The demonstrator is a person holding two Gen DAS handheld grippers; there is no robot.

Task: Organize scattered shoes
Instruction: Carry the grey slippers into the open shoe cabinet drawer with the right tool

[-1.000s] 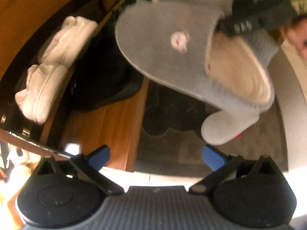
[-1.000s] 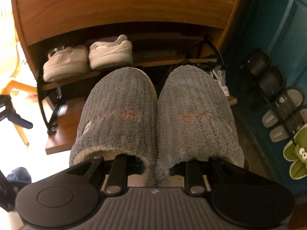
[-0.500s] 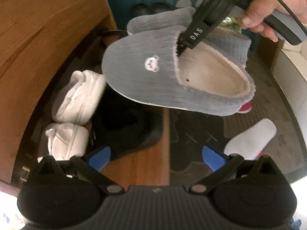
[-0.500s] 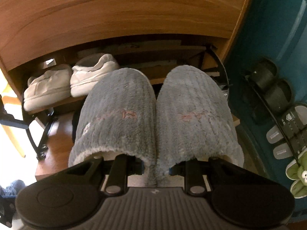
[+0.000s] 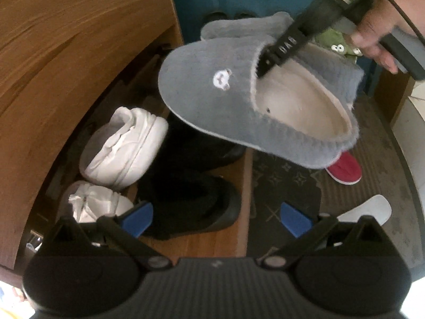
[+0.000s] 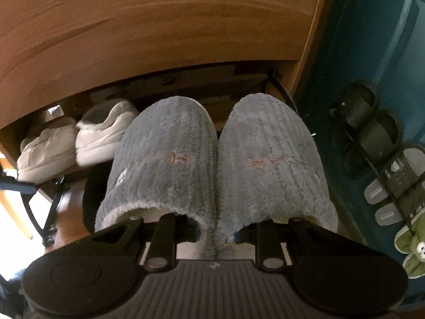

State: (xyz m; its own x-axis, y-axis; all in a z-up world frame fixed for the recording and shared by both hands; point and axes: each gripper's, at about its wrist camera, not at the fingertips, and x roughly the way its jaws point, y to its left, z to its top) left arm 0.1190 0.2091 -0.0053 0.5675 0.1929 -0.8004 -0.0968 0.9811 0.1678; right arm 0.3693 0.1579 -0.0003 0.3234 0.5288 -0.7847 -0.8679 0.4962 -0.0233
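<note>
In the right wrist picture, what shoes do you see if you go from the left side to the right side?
White sneakers → grey fuzzy slippers held in the right gripper → black slides on the blue wall → grey-and-black slides → green frog slippers.

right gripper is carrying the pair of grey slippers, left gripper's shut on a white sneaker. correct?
Not quite. The right gripper does carry the grey slippers, but the left gripper is open and empty; the white sneakers sit on the shelf, as the left wrist view shows.
</note>
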